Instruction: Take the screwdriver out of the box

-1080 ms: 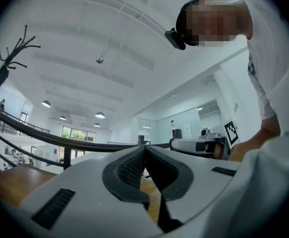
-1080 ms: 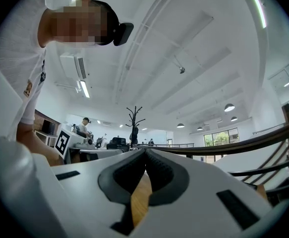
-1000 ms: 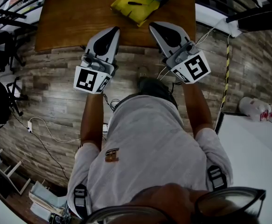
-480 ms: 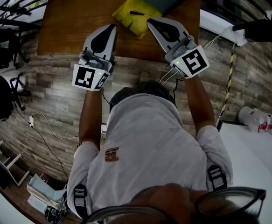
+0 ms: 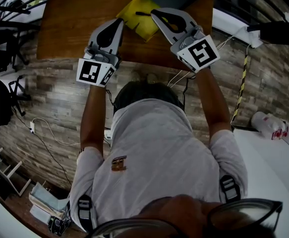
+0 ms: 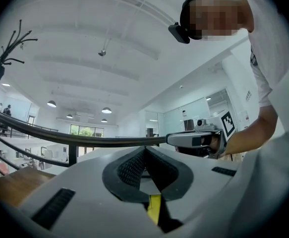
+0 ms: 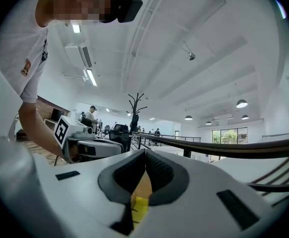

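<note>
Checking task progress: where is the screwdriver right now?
In the head view, the thin dark screwdriver lies on the yellow box on the brown wooden table, just left of the right tool's tip.

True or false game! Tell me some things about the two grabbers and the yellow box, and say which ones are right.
1. The left gripper has its jaws shut. True.
2. The right gripper holds the screwdriver. False: its jaws are shut on nothing, and the screwdriver lies on the yellow box.
3. The yellow box sits on the floor. False: it is on the brown table.
4. The person wears a light shirt. True.
</note>
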Demonstrator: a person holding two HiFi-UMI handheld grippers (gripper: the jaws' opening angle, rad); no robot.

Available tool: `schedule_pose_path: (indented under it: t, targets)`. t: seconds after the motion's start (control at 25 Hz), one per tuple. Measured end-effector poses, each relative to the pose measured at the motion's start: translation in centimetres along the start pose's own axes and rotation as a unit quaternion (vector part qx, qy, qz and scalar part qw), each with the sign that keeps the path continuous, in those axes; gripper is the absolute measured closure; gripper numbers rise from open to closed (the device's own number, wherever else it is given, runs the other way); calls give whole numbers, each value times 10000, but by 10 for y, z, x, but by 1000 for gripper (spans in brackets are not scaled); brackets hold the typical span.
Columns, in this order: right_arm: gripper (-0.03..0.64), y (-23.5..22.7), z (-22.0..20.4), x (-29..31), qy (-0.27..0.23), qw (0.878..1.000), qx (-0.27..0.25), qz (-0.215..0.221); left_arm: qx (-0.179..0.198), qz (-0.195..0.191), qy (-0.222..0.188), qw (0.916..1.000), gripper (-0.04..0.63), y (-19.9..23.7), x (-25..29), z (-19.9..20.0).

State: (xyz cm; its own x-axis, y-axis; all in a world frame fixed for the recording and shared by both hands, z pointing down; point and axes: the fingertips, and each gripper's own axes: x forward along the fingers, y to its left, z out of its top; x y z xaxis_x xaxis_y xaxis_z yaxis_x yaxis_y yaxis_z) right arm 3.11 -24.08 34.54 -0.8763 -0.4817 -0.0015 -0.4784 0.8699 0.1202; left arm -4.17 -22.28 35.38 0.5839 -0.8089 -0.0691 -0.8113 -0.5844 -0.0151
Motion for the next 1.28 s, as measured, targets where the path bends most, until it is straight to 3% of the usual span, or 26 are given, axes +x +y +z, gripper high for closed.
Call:
schedule_pose_path:
  t: [0.52, 0.92, 1.28]
  targets:
    - [583, -21, -44, 56, 969, 9947, -340, 49, 69, -342, 268, 9990, 577, 34, 33, -25]
    - [583, -25, -91, 96, 1780, 9818, -602, 265, 57, -526, 381, 9979, 577, 68, 46, -50]
    - [581, -29, -131, 111, 2336, 9701, -543, 376, -49, -633, 456, 9969, 577, 84, 57, -64]
